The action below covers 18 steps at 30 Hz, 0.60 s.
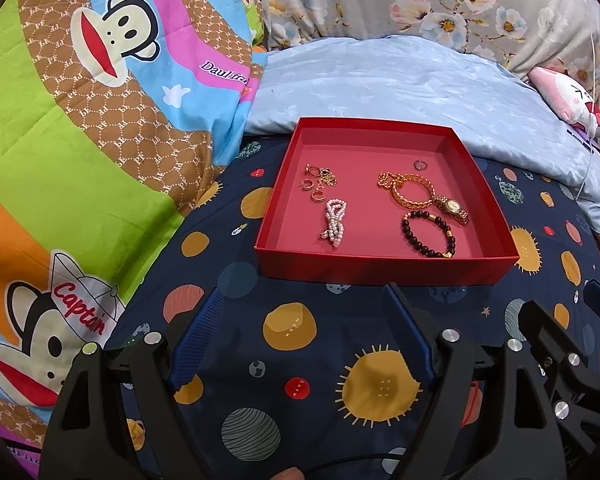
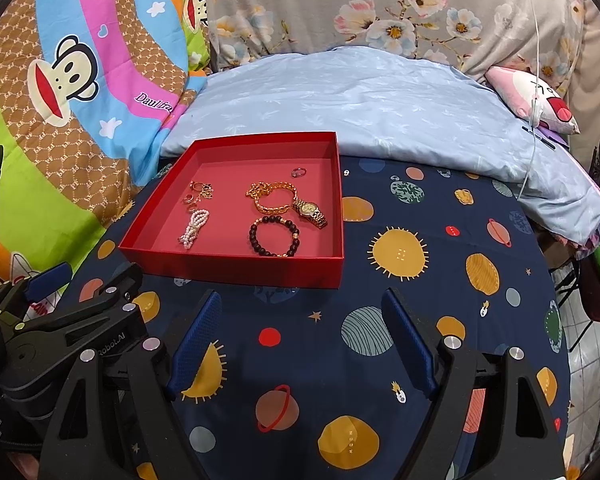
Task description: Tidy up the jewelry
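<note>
Blue-padded and spread wide on nothing, the left hand-held gripper (image 1: 304,336) and right hand-held gripper (image 2: 304,340) hovered near the red box (image 2: 236,268), where the watch (image 2: 310,210), bracelets, pearls (image 2: 194,228) and ring (image 2: 297,172) already lay, so little seemed left.

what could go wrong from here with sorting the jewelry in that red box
1. The gold chain lies against the gold watch, which also touches the dark bead bracelet; lifting one may drag the others.
2. The small earrings sit bunched and tangled, hard for wide pads to separate.
3. The red box sits on soft bedding, so pressing down may tip it.
Both the left hand-held gripper and right hand-held gripper are open and empty.
</note>
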### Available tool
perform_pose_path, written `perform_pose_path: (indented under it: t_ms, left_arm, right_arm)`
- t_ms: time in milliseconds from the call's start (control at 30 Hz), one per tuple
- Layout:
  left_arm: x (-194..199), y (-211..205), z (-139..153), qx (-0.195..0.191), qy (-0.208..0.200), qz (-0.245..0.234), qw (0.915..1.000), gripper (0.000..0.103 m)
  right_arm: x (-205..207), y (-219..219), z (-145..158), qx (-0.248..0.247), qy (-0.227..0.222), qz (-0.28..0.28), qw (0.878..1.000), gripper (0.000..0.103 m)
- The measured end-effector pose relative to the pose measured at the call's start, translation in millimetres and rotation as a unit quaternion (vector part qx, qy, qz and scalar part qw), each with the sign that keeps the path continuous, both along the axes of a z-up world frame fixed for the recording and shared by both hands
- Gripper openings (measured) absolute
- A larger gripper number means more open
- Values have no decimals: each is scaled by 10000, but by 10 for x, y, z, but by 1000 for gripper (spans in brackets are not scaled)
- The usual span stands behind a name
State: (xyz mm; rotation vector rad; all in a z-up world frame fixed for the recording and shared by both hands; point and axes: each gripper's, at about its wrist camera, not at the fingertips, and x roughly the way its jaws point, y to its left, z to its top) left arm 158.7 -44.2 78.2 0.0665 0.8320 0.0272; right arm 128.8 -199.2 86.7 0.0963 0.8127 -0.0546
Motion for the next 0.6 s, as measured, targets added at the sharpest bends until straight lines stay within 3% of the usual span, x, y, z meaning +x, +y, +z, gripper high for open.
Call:
perform_pose_path:
  t_ms: [600]
  left_arm:
    - [-56,-49,50,58,-138,-52,9999,78]
  right_arm:
    - [-80,-77,36,15,-37,-55,10000,81]
